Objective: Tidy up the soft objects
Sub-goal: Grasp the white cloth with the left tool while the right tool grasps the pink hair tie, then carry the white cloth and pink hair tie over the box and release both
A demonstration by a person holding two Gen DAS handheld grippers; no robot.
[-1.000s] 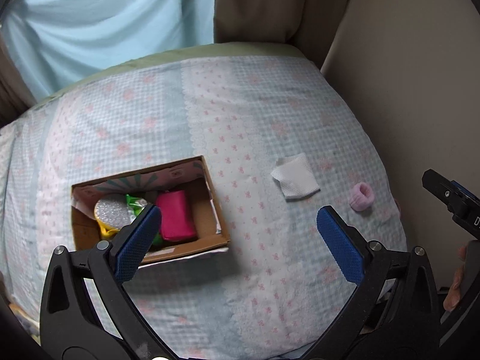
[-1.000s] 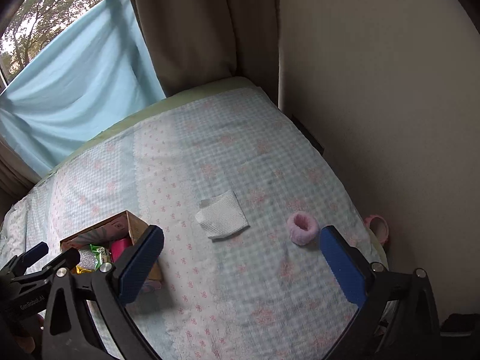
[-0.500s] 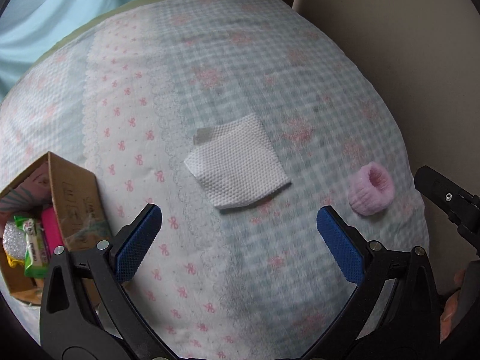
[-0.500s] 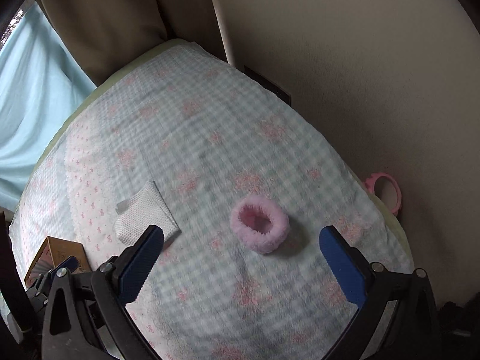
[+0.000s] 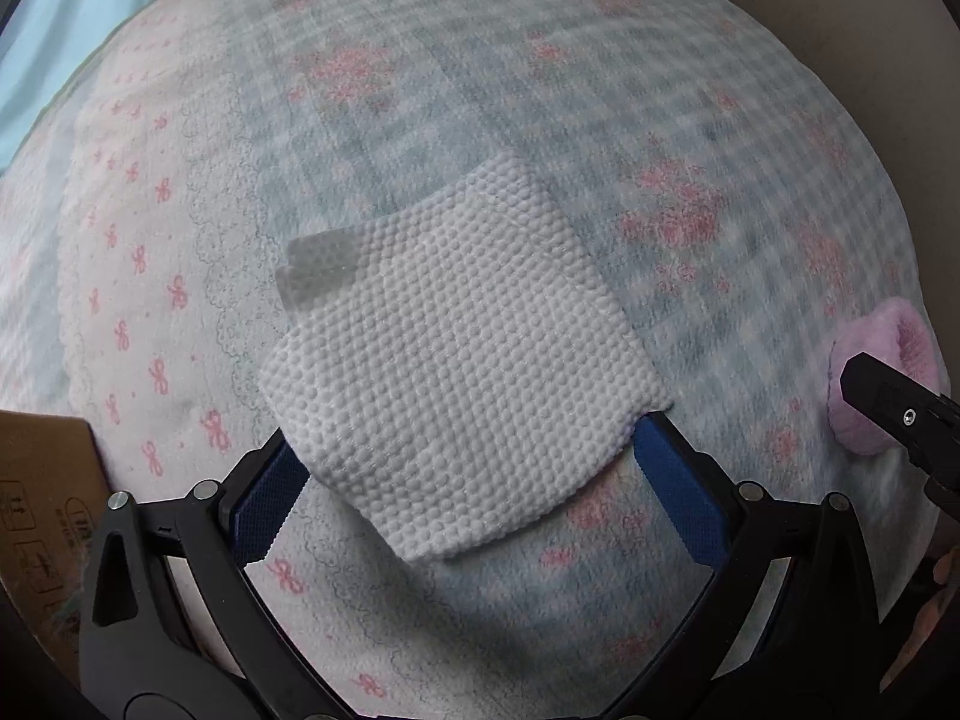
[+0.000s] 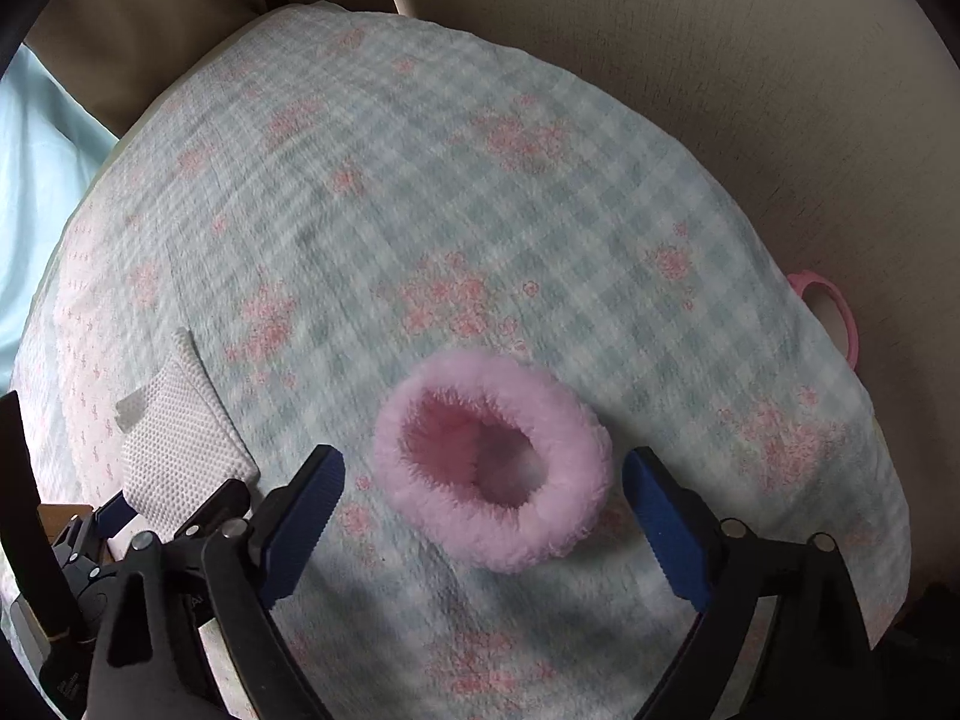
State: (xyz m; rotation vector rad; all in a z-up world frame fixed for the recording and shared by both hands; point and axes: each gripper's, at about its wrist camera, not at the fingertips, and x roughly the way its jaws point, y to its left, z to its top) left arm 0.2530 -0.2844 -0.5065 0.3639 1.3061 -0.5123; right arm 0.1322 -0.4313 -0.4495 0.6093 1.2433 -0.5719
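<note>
Remaining loose: white dimpled folded cloth (image 5: 456,360), fluffy pink ring-shaped scrunchie (image 6: 492,462).
Left gripper (image 5: 468,480): jaws apart, cloth straddled.
Right gripper (image 6: 480,510): jaws just narrowed, scrunchie between, ungripped.

both grippers, the left gripper (image 5: 465,498) and the right gripper (image 6: 483,516), are built from matte black plastic arms joined with silver screws. blue ribbed pads (image 6: 666,531) with toothed edges are fitted inside the fingers. small white lettering is printed on one black body.

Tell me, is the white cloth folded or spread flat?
Folded: the white cloth lies as a layered square on the bedspread, one thin grey corner sticking out from under it.
</note>
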